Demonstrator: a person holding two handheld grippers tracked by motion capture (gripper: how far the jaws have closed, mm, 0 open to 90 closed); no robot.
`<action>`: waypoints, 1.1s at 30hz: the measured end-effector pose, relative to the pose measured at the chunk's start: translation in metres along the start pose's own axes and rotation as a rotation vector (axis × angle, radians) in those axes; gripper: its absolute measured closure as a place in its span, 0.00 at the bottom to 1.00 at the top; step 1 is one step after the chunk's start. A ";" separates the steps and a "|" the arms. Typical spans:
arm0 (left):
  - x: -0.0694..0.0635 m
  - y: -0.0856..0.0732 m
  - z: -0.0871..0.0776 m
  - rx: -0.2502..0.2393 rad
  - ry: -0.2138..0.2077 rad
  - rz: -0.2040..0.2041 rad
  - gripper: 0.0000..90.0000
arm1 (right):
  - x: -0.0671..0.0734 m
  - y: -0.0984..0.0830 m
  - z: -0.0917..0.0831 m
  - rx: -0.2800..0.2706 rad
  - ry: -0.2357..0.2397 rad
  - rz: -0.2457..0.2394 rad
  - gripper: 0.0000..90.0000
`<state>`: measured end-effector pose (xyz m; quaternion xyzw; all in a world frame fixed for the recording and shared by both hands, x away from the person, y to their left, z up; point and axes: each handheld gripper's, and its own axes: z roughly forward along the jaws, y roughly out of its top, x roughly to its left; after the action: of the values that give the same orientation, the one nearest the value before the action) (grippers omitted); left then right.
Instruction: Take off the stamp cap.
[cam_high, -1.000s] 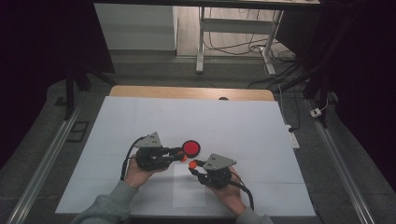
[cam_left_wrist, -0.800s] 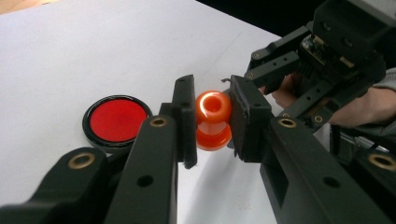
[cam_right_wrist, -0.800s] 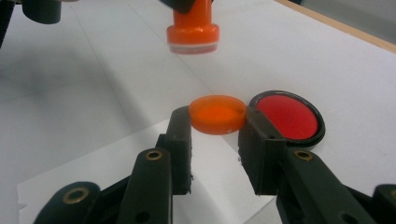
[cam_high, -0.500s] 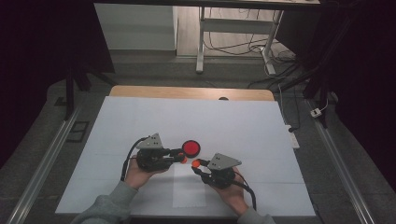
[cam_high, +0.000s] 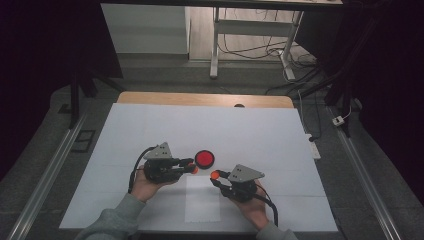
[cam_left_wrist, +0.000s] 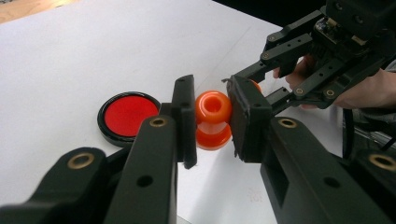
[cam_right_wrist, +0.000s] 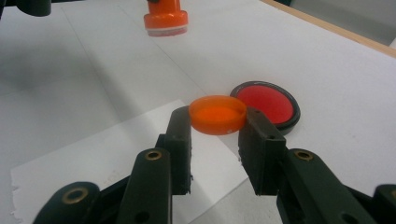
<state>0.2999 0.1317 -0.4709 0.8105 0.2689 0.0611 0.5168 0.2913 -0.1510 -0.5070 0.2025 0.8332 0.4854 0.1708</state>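
Note:
My left gripper (cam_high: 191, 168) (cam_left_wrist: 213, 93) is shut on an orange spool-shaped stamp (cam_high: 194, 170) (cam_left_wrist: 213, 119), held by its waist between the pads. The stamp's base (cam_right_wrist: 164, 18) hangs at the top of the right gripper view. My right gripper (cam_high: 216, 175) (cam_right_wrist: 217, 128) is shut on a shallow orange cap (cam_high: 215, 175) (cam_right_wrist: 217, 114), its open side up. The two grippers face each other with a small gap between them. A round red pad in a black rim (cam_high: 204, 159) (cam_left_wrist: 128, 114) (cam_right_wrist: 268, 105) lies on the table just behind them.
The table is covered in white (cam_high: 250, 135), with a wooden strip (cam_high: 200, 98) along its far edge. A smaller white sheet (cam_high: 202, 200) (cam_right_wrist: 93, 154) lies under the grippers near the front. Metal rails (cam_high: 50, 170) run along both sides of the table.
The right gripper with the orange cap has drawn a little to the right, away from the left gripper. The left gripper has stayed put.

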 end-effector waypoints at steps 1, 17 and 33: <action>0.000 0.000 0.000 0.000 0.001 0.001 0.81 | 0.000 0.000 -0.001 0.003 -0.003 -0.001 0.72; 0.003 -0.001 -0.003 0.007 0.025 -0.006 0.81 | -0.013 -0.011 -0.018 0.003 -0.034 0.031 0.72; 0.007 -0.001 -0.009 0.001 0.055 -0.015 0.80 | -0.025 -0.023 -0.044 0.003 -0.086 0.049 0.72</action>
<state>0.3024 0.1430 -0.4684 0.8066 0.2891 0.0791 0.5095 0.2873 -0.2068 -0.5045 0.2438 0.8206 0.4790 0.1943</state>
